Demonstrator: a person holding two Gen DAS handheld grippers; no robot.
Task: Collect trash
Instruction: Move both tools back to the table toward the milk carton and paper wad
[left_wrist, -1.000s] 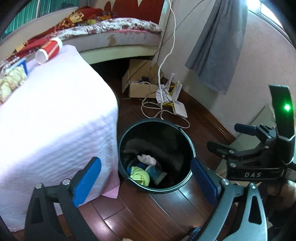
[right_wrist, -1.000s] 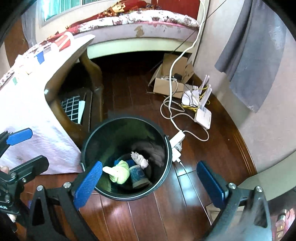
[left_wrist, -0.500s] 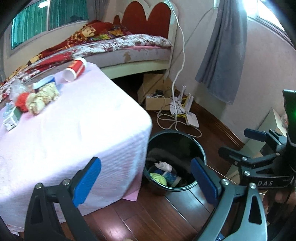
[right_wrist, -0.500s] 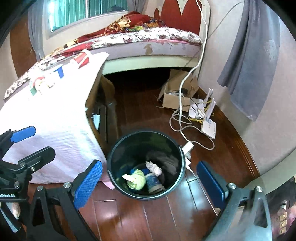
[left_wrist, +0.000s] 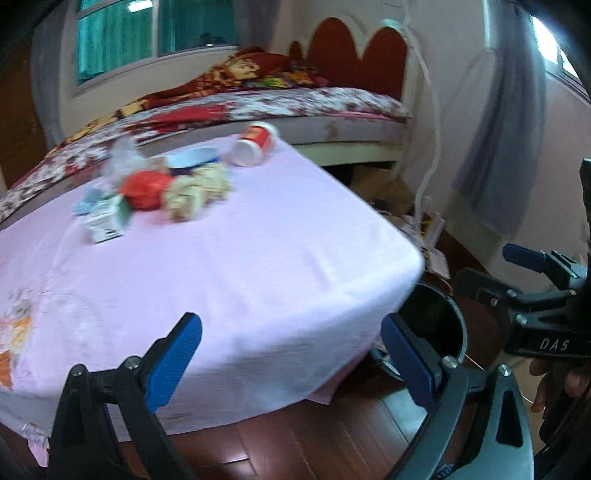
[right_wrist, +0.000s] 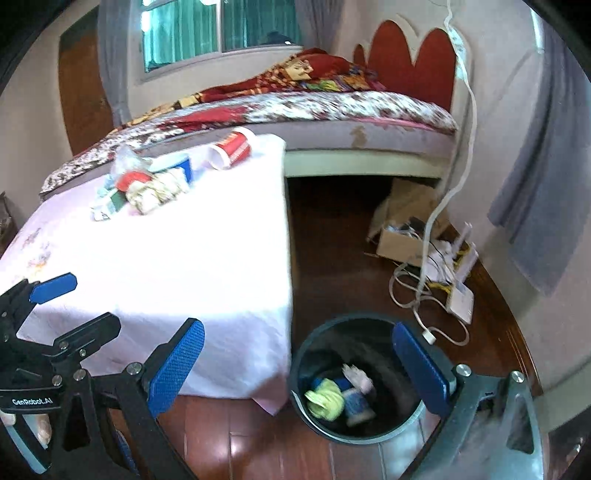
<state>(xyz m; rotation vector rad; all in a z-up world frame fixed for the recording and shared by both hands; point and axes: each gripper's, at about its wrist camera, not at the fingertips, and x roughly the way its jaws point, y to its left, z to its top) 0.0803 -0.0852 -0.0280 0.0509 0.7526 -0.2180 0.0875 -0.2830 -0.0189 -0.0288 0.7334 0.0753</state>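
Both tools are empty with their blue pads wide apart: the left tool (left_wrist: 291, 354) faces the pink-covered desk (left_wrist: 258, 258), the right tool (right_wrist: 295, 369) hangs above the black bin (right_wrist: 317, 421). Remaining trash (a red cup (left_wrist: 255, 144), a small carton (left_wrist: 105, 219), crumpled wrappers (left_wrist: 195, 190)) lies well across the desk. Best to reach low over the cloth and close squarely on one piece.

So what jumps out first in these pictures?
The pink-covered table with a heap of litter at its far end, a tipped red paper cup beside it. On the floor by its corner stands a black bin, already holding scraps. Both grippers, left and right, are open and empty.
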